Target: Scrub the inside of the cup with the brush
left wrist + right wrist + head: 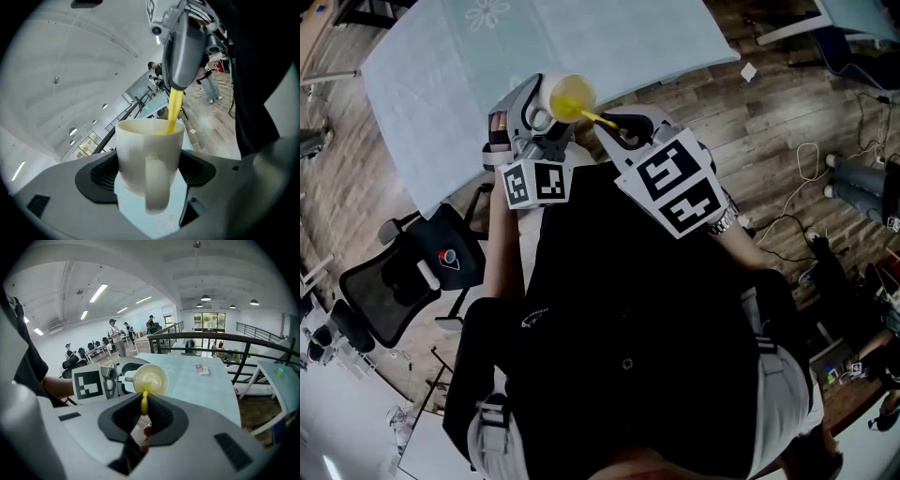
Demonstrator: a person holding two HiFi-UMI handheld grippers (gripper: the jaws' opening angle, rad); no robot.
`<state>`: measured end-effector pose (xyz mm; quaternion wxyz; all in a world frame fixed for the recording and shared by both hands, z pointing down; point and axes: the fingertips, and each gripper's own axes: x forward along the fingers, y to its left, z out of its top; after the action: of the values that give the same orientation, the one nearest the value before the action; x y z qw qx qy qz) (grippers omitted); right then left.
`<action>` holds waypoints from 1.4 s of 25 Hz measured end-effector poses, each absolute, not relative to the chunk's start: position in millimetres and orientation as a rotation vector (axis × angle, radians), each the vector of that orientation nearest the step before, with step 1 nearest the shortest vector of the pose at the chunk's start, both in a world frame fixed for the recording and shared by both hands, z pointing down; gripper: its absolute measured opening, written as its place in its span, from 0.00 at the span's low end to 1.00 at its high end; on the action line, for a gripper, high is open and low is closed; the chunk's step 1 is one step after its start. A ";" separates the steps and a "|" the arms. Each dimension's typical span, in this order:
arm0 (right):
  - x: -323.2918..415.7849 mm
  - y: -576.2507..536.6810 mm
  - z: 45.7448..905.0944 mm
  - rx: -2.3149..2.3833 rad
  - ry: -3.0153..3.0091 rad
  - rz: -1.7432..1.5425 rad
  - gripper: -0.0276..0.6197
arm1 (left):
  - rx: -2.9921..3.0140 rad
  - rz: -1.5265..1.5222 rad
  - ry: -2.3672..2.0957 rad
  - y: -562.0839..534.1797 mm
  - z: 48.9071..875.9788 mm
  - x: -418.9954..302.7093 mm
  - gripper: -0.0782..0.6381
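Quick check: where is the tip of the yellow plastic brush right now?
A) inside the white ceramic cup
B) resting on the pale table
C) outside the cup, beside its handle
A: the yellow plastic brush, clamped in the right gripper, passes the rim down into the white ceramic cup held by the left gripper.

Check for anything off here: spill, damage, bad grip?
Nothing stands out. The left gripper clamps the cup by its sides, handle toward its camera. The right gripper pinches the brush, whose end sits inside the cup. No spill or crack shows.
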<state>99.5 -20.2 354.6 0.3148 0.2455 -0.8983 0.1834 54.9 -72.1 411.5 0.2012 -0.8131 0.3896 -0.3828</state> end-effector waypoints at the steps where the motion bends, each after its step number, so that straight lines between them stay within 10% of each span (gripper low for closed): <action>1: 95.8 -17.4 352.1 0.637 -2.375 0.478 0.10 | -2.271 -1.073 1.086 -71.1 412.9 54.9 0.66; 35: 108.5 -8.3 347.6 0.637 -2.390 0.481 0.10 | -2.244 -1.117 1.090 -66.8 417.2 51.2 0.66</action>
<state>108.5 -8.3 347.6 0.3058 0.2407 -0.9030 0.1819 51.2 -66.8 417.2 0.2028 -0.8039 0.3904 -0.4002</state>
